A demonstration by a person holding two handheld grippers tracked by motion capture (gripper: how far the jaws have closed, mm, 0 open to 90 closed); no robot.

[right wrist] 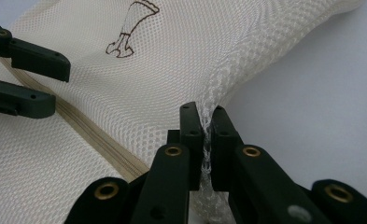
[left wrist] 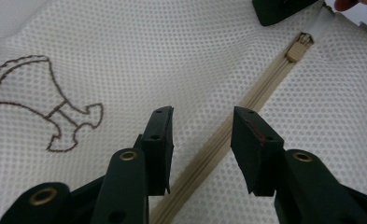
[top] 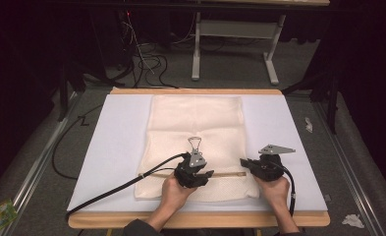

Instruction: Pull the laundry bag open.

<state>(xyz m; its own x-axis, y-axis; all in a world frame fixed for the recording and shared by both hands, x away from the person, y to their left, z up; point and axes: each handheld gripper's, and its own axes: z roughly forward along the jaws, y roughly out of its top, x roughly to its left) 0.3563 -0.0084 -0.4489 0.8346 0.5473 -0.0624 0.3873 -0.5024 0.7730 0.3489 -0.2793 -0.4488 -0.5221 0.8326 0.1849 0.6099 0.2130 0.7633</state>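
Your left gripper (left wrist: 202, 135) hovers over the mesh bag (top: 195, 123) near the desk's front edge, jaws half open astride the zipper (left wrist: 246, 105), gripping nothing. Your right gripper (right wrist: 204, 135) pinches the bag's edge by the zipper pull (left wrist: 300, 45), jaws closed on mesh. White sheet (top: 117, 132) lies bare beside the bag.
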